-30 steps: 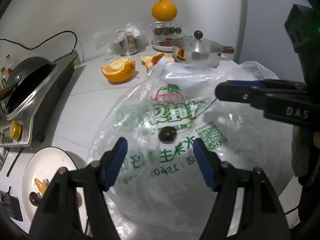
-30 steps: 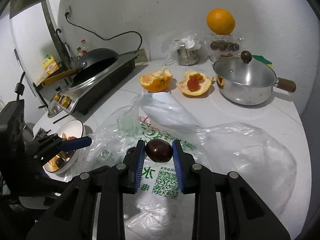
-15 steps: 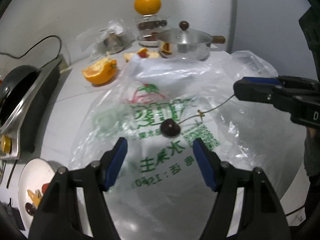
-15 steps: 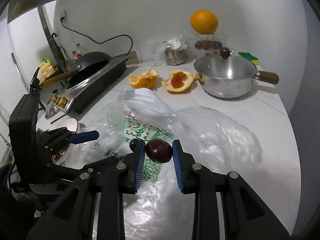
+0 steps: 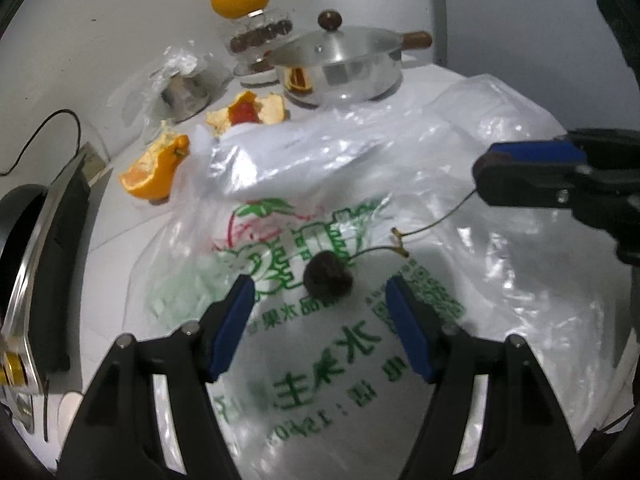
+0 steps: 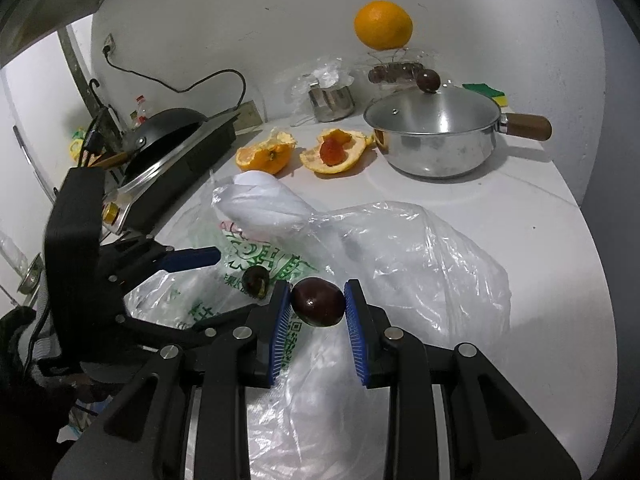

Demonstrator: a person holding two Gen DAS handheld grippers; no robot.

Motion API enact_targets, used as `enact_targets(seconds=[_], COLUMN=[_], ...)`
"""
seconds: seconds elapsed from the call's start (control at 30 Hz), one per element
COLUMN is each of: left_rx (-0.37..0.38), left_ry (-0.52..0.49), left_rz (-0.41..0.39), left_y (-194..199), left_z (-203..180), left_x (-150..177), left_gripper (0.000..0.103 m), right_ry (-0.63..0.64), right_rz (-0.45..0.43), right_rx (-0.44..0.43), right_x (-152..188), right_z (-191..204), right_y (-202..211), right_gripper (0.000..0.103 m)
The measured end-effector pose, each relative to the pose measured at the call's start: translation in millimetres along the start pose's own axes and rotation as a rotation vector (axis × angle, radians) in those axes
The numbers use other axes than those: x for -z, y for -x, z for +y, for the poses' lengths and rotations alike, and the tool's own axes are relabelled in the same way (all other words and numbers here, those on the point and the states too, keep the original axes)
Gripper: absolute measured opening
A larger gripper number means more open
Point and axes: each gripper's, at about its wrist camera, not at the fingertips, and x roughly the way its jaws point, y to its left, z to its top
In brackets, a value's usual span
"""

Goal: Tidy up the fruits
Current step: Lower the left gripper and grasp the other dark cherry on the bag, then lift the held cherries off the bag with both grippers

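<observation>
Low in the right wrist view, the right gripper (image 6: pixel 318 307) pinches a glossy, dark, round cherry (image 6: pixel 318 302) between ribbed blue pads. In the centre of the left wrist view, a second cherry (image 5: pixel 327 279), matte and dimpled with a thin curved stem, lies on the crinkled clear plastic bag (image 5: pixel 400 184) printed in green. The left gripper (image 5: pixel 320 326) frames it, jaws spread and empty. A shiny steel pot (image 6: pixel 436 136) stands upper right.
</observation>
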Motion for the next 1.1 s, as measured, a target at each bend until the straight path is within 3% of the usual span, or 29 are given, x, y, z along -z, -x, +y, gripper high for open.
enact_targets(seconds=[0.23, 0.53, 1.1], left_rx=[0.009, 0.069, 0.083], left_ry=[-0.024, -0.013, 0.017], left_rz=[0.01, -0.005, -0.065], left_y=[-15.8, -18.6, 17.0], left_z=[2.7, 5.0, 8.4], left_x=[-4.9, -9.8, 8.2], left_gripper=[0.067, 0.033, 0.03], right_ry=[-0.012, -0.019, 0.0], right_rz=[0.0, 0.005, -0.008], right_rx=[0.001, 0.004, 0.02], right_x=[-2.3, -2.8, -0.9], right_z=[-6.2, -9.8, 3.9], right_y=[-5.1, -9.9, -5.0], right_gripper=[0.03, 0.03, 0.03])
